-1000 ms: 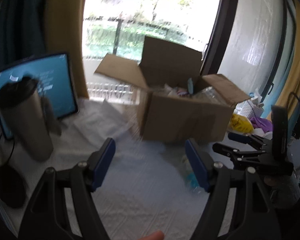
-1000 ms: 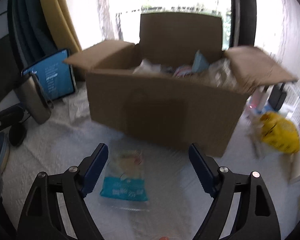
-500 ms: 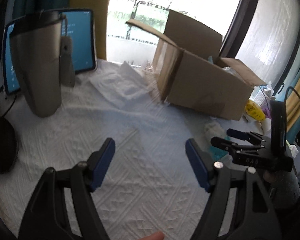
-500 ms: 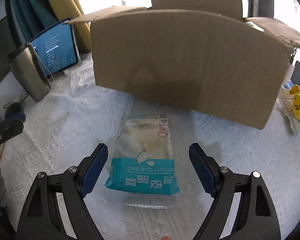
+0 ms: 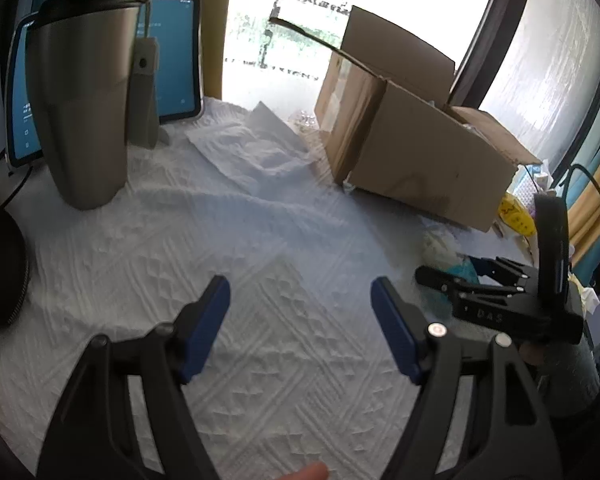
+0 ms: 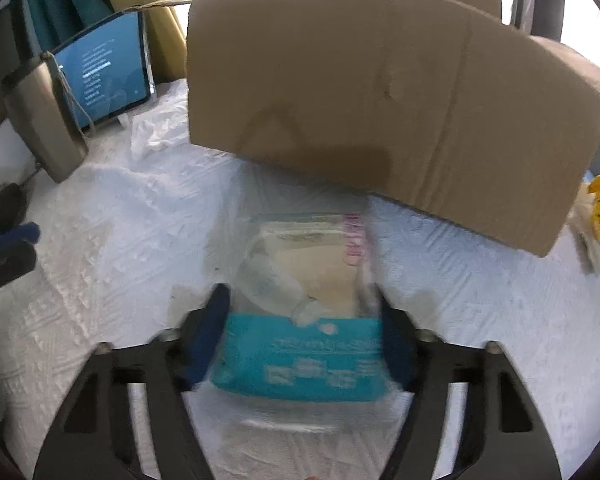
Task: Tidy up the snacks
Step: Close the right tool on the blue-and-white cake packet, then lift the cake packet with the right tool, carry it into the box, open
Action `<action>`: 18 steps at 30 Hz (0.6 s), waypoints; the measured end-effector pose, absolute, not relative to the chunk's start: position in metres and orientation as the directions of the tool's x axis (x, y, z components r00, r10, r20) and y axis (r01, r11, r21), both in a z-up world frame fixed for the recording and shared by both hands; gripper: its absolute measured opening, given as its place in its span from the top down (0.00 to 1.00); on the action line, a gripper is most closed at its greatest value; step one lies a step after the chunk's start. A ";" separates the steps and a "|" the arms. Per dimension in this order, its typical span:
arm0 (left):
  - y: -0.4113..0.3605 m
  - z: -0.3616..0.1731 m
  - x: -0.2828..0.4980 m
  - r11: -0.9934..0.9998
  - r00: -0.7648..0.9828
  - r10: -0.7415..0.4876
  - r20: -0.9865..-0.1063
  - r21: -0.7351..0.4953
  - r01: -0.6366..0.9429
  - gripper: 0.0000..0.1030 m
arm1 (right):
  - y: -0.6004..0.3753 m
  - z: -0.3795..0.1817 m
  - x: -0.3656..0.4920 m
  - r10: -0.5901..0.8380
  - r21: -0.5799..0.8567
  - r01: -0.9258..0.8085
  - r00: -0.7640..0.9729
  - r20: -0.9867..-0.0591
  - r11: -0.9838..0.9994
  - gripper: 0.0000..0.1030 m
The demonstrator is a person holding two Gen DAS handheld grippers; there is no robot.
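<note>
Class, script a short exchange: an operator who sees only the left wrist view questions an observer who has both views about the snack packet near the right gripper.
Operator: In my view the right gripper hides most of the snack packet. Where does the packet lie relative to the fingers?
Observer: The snack packet lies flat on the white cloth with one finger on each side.
Operator: Is it gripped?
Observer: The jaws stand wide open. Blur hides whether the pads touch the wrapper.
Operator: What does the packet's face look like?
Observer: It has a teal printed band at the near end. Beyond that is a clear window with pale contents, pointing toward the cardboard box.
</note>
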State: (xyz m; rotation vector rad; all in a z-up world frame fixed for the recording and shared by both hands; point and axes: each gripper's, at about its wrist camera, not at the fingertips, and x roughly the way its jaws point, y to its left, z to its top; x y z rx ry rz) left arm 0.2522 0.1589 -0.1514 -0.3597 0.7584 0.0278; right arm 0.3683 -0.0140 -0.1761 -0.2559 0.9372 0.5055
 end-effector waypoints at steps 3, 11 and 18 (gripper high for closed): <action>0.157 -0.151 0.251 0.940 0.727 -0.105 -0.679 -0.306 -0.151 0.28 | -0.014 -0.175 0.367 0.313 0.017 -0.528 0.477 -0.821 0.849 0.38; 0.146 -0.146 0.241 0.944 0.726 -0.105 -0.680 -0.298 -0.142 0.28 | -0.020 -0.174 0.358 0.333 0.029 -0.550 0.464 -0.821 0.835 0.38; 0.132 -0.142 0.232 0.947 0.727 -0.114 -0.678 -0.295 -0.126 0.28 | -0.033 -0.166 0.341 0.338 0.027 -0.548 0.475 -0.813 0.836 0.38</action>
